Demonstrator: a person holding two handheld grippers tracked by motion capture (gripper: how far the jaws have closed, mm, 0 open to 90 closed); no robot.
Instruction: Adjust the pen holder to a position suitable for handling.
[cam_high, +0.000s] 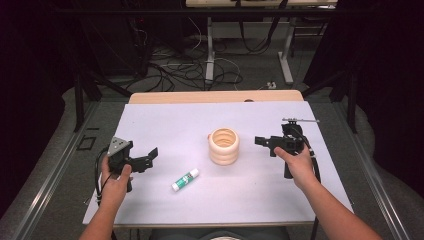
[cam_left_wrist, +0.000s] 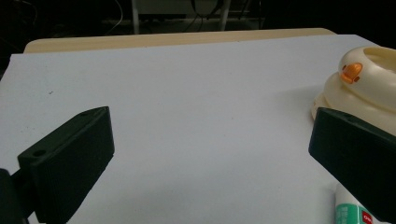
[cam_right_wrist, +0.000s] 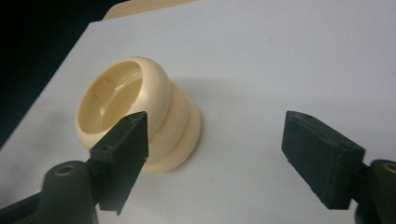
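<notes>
- The cream plastic stack of three rings (cam_high: 224, 146) stands upright near the middle of the white-covered counter (cam_high: 165, 120), free of both claws.
- The right claw (cam_high: 263, 142) hangs just to the right of the stack, apart from it, pointing at it; in the right gripper view its jaws stand wide with nothing between them, and the ring stack (cam_right_wrist: 140, 112) lies beyond the left jaw.
- The left claw (cam_high: 150, 158) hovers at the left side of the counter, well away from the stack, jaws spread wide and empty in the left gripper view.
- A white glue stick with a green label (cam_high: 185, 179) lies flat between the left claw and the stack, touched by nothing.
- A small orange piece (cam_left_wrist: 351, 72) sits on the stack's top ring; what it is, I can't quite make out.
- My read: the stack looks set down and released, so a release step is in hand.
- Next likely target is the glue stick; that calls for lowering an open claw over its barrel, jaws across it.
</notes>
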